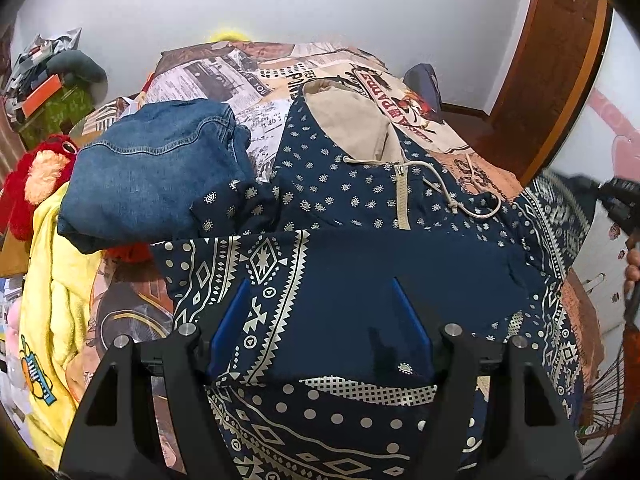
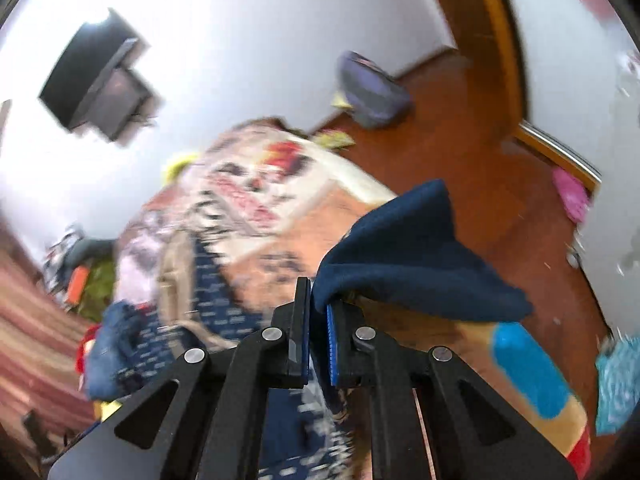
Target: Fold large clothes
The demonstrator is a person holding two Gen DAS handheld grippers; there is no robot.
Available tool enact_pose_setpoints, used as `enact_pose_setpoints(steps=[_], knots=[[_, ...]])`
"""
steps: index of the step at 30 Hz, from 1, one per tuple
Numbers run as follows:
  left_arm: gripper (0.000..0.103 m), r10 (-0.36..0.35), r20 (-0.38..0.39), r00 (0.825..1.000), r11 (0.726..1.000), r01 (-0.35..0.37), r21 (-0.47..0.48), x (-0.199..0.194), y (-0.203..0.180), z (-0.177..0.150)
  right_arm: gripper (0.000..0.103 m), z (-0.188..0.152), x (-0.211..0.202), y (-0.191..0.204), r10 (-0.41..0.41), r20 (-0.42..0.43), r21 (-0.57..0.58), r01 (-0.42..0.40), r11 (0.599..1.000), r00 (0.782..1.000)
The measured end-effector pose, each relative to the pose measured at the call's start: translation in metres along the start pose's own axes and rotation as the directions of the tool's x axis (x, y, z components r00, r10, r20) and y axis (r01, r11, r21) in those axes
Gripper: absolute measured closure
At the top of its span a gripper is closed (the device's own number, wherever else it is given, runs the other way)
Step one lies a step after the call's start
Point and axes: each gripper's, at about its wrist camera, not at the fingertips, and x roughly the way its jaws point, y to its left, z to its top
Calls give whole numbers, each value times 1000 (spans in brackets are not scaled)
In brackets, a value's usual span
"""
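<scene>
One navy patterned hoodie [image 1: 360, 200] lies spread front-up on the bed [image 1: 248, 76], its single beige hood [image 1: 352, 124] towards the wall and one beige zip below it. One pair of folded jeans [image 1: 152, 168] sits just beside it, overlapping a sleeve. One red plush toy [image 1: 36, 176] and one yellow blanket [image 1: 52, 300] lie at the bed's edge.

The left gripper [image 1: 320, 320] hovers over the hoodie's lower part, its two blue pads well apart and empty; cloth lies under them, but whether they touch it I cannot tell. Only this view shows the hoodie's print sharply, and a hand at the right edge.

The right wrist view is blurred. The right gripper [image 2: 318, 340] has its jaws closed tight on a plain navy fold of the hoodie [image 2: 416, 256], raised above the bed. It alone shows the red-brown wooden floor [image 2: 460, 152], one purple bag [image 2: 372, 92] against the white wall, and one dark wall-mounted screen [image 2: 96, 76].
</scene>
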Motion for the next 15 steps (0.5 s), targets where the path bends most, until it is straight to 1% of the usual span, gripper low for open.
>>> enact_pose_setpoints(steps=[3,5,7,8,10,11,12,14,15], knots=[[33,2,8,1000,1000,-2,8,-4,-2,-1,97,-10,-7,32,84,-11,-74,-85,994,996],[33,-2,11,1000,1000,2,8,-6,-2,-1,97,-22,-8,52,99,-29,-137,-102,985,995],[33,-4,13,1000,1000,4,7,-8,-1,-2,97,-39,-1,68,101,-77,-188,-114,976,992],[33,-5,14,1000,1000,5,6,-8,0,-3,97,-43,4,72,104,-98,-193,-121,974,990],[33,-7,14,1000,1000,7,1,-9,2,-3,97,-57,17,75,93,-159,-200,-124,972,983],[33,-8,13,1000,1000,8,-2,-9,3,-4,97,-69,28,76,73,-202,-214,-117,970,977],[33,-9,12,1000,1000,9,-4,-9,3,-4,96,-77,35,76,57,-225,-218,-107,970,973],[33,-12,10,1000,1000,12,-6,-9,5,-5,93,-94,49,72,28,-291,-210,-92,973,956],[33,-11,9,1000,1000,11,-5,-9,6,-5,93,-102,58,68,19,-337,-198,-90,976,941]])
